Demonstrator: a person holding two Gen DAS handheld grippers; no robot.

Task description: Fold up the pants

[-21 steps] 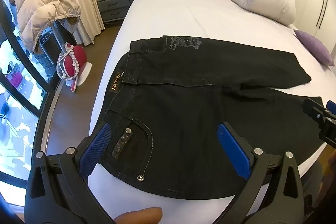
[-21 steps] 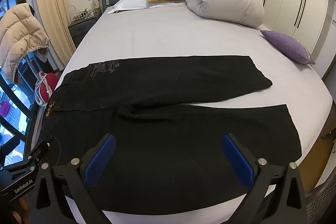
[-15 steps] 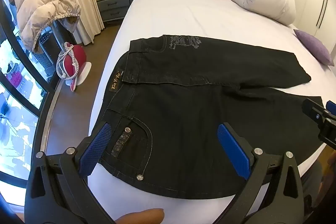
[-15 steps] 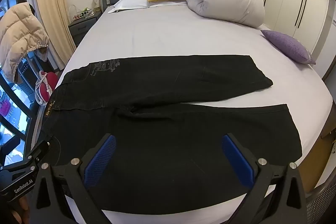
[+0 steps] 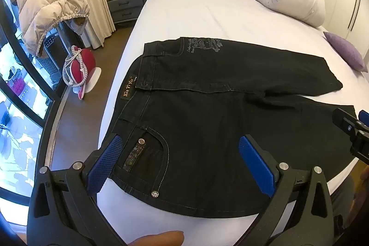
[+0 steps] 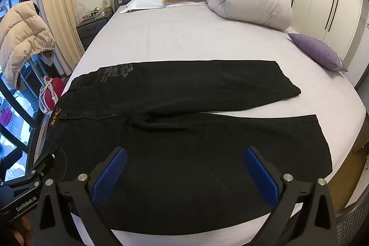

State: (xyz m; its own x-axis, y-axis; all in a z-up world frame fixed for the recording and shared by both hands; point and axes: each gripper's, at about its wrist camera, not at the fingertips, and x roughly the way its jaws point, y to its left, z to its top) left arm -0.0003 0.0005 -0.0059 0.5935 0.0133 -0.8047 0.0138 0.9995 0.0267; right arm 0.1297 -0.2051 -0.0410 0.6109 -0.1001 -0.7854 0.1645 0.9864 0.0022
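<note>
Black pants (image 5: 230,112) lie flat across the near end of the bed (image 5: 196,15), waistband twd the bed's left edge, legs running right and splayed in a narrow V; near leg reaches the foot edge. Both tongs are spread wide w/ nothing betw the pads: left tongs (image 5: 180,165) hover over the hip pocket, right tongs (image 6: 184,174) over the near leg's mid part.

Step in hand, prob: first fold, one leg onto the other. Do it well: left takes the near waistband corner, right takes the near hem, pinch both layers, lift together, lay onto the far leg w/ seams and hems matched, then smooth the bunched crotch.

Fabric looks like heavy dark denim, pale topstitching, metal rivets, tan waist patch, grey print on far hip; bedsheet smooth and pale
</note>
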